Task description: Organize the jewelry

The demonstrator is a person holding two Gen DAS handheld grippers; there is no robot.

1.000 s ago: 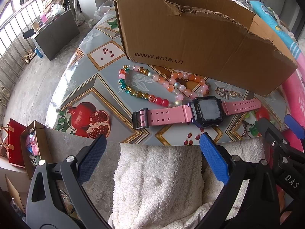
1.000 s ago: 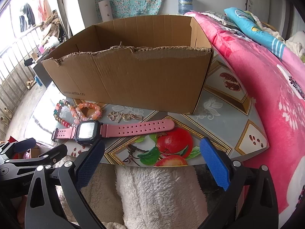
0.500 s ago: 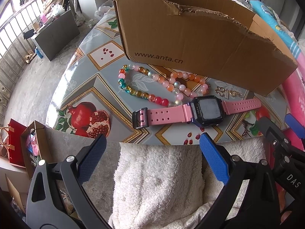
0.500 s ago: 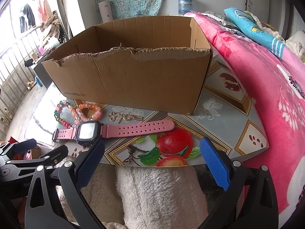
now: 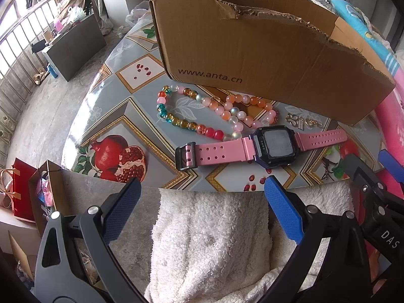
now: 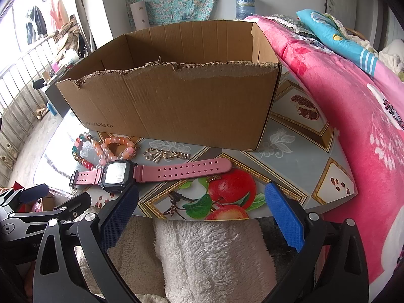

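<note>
Both the left gripper point(image 5: 200, 199) and the right gripper point(image 6: 202, 203) hang off the near tabletop point(image 6: 290, 156) edge, jaws wide apart and empty. Just beyond lies a pink watch point(image 5: 272, 145), touching the bead bracelets point(image 5: 202, 111); gold charms point(image 6: 166, 155) sit beside them, before the cardboard box point(image 6: 176, 108).

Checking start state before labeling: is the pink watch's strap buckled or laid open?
Open. The pink watch lies flat on the table, both strap halves stretched straight out from the case, buckle end free.
</note>
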